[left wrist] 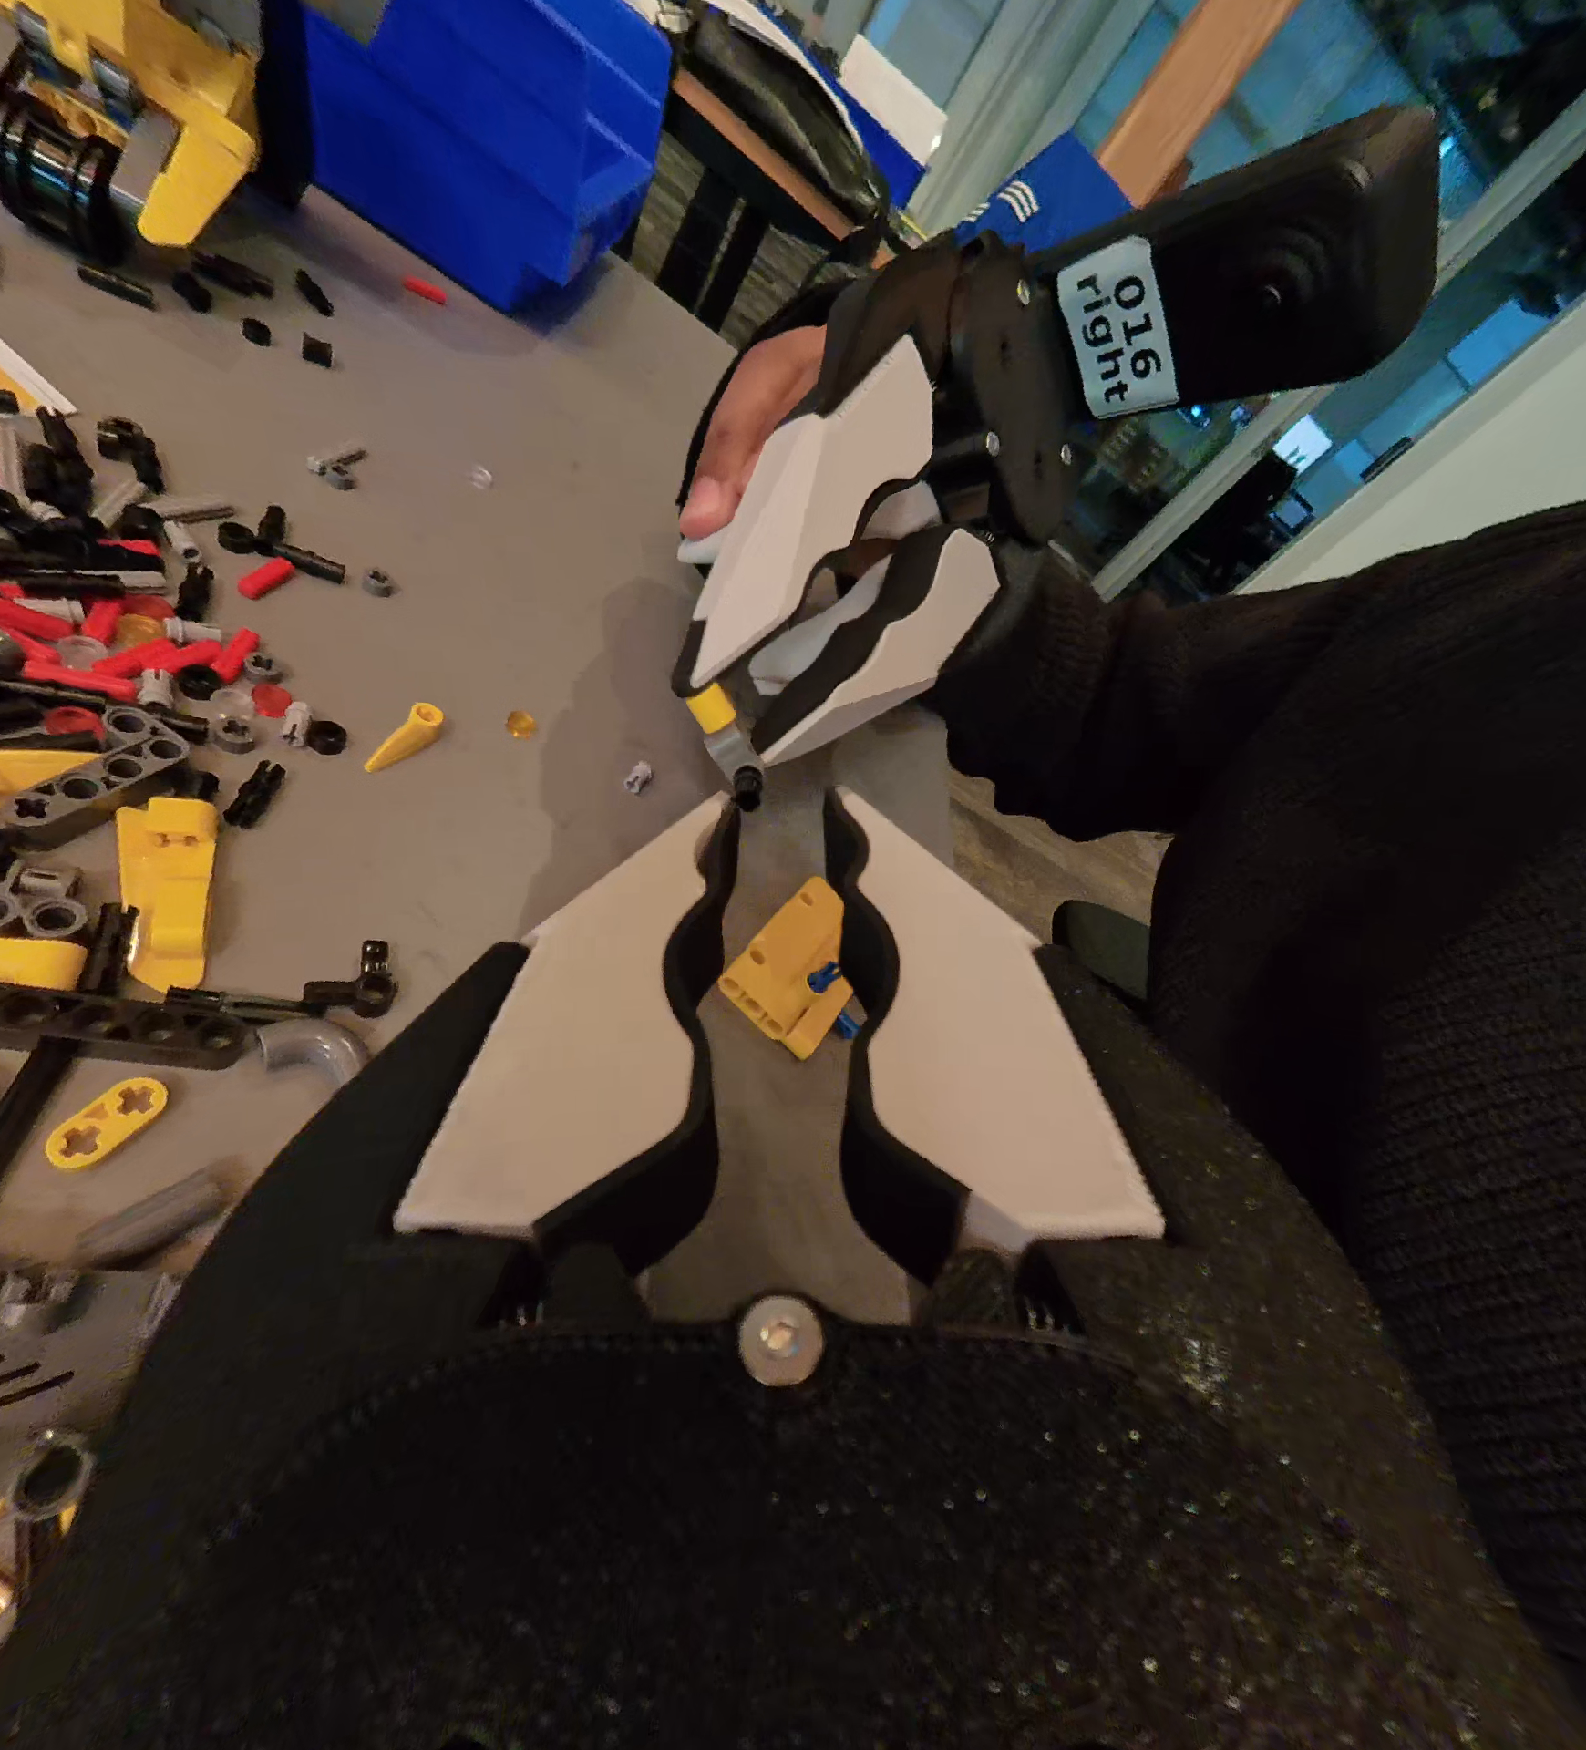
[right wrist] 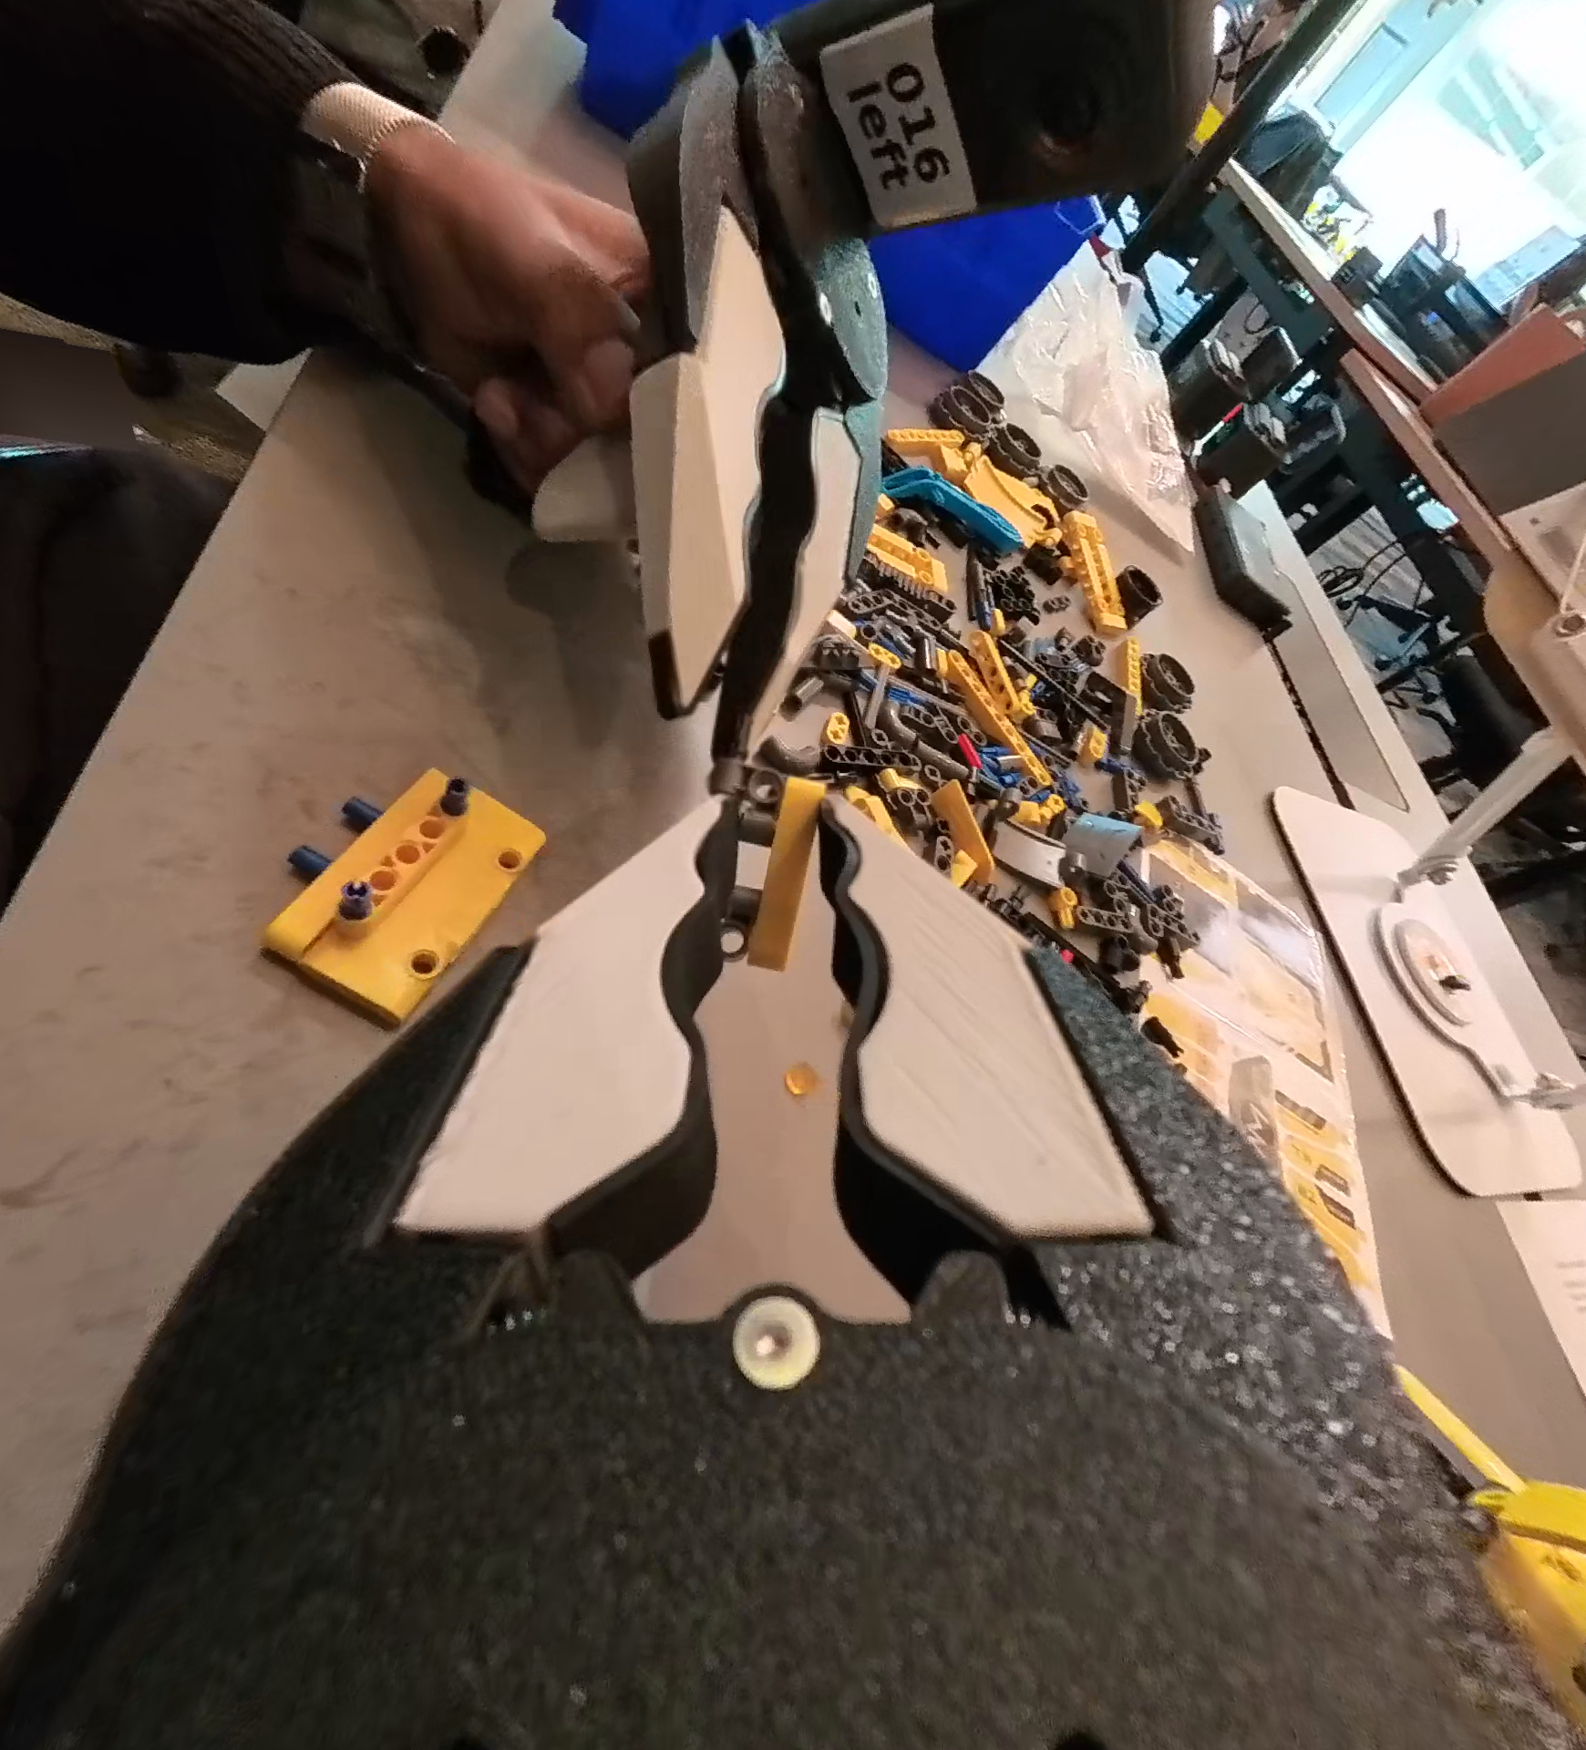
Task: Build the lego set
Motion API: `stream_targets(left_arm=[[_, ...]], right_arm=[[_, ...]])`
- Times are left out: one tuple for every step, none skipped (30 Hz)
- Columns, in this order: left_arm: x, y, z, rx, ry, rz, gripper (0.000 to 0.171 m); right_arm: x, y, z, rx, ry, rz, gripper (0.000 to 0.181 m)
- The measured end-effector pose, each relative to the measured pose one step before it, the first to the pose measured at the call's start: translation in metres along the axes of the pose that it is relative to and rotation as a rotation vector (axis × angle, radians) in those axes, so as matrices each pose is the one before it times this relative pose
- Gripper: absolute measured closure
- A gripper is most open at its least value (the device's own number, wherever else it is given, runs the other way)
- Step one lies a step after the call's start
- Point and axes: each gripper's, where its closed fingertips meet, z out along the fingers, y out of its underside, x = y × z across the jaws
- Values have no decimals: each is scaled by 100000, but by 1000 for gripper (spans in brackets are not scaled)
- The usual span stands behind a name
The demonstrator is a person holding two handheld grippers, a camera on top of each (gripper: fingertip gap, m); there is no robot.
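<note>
My right gripper [left wrist: 730, 717] hangs above the grey table [left wrist: 486, 568], shut on a small yellow and grey piece [left wrist: 712, 708] with a black pin at its lower end. My left gripper [left wrist: 782, 803] is open and empty just below it, and its left fingertip touches the pin. A flat yellow panel with blue pins [left wrist: 784, 966] lies on the table under the left jaws. In the right wrist view the left gripper [right wrist: 704, 734] comes down from above to meet the right gripper [right wrist: 775, 805], and the panel [right wrist: 401, 900] lies to the left. The held piece is not clear there.
A pile of loose red, black, grey and yellow building pieces [left wrist: 60, 644] covers the table [right wrist: 155, 1042]; it also shows in the right wrist view [right wrist: 1007, 663]. A blue bin [left wrist: 486, 142] and a yellow model [left wrist: 155, 114] stand behind. A yellow horn piece [left wrist: 406, 739] and orange stud [left wrist: 519, 724] lie nearby. A booklet [right wrist: 1244, 994] lies right. The tips of both grippers are at nearly the same place. The yellow model [left wrist: 155, 114] is about 25 cm from both grippers' fingertips.
</note>
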Motion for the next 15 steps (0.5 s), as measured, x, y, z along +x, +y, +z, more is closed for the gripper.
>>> stream_targets(left_arm=[[-46, -85, -65, 655, -173, -234, 160], [-29, -90, -75, 697, -273, 63, 163], [-56, -86, -57, 643, -499, 72, 166], [-93, -23, -9, 182, -686, -125, 171], [-4, 23, 9, -171, 101, -155, 171], [-9, 19, 14, -187, -1, -120, 171], [6, 34, 32, -267, -34, 88, 171], [19, 23, 17, -173, 19, 171, 171], [43, 8, -4, -60, 226, 80, 171], [41, 22, 7, -130, 332, -9, 171], [-5, 6, 11, -115, -5, -34, 171], [-25, 42, 19, -336, -257, 5, 171], [-42, 25, 28, -217, -364, 39, 171], [-2, -5, -12, 104, -123, 112, 171], [80, -61, -52, 485, 325, 413, 171]], right_arm=[[19, -50, -7, 394, 77, 190, 166], [-13, -97, -16, 654, -197, 448, 166], [-18, -84, -31, 564, -215, 416, 166], [-17, -67, -23, 403, -201, 209, 166], [-22, -26, -10, 20, -48, -164, 166], [-26, 32, 1, -239, 73, -510, 166], [-21, 15, -6, -124, 61, -516, 166], [-25, -16, -7, 47, -91, -170, 166], [-64, -26, 5, 197, -350, 139, 166], [-64, -27, 5, 202, -353, 143, 166], [-46, 10, 35, -26, -245, 137, 166], [-36, 52, 37, -289, -181, 211, 166], [-8, 33, 23, -236, -76, 425, 166], [18, -37, 8, 200, -83, 827, 166], [28, -130, -12, 698, -142, 1238, 166]])
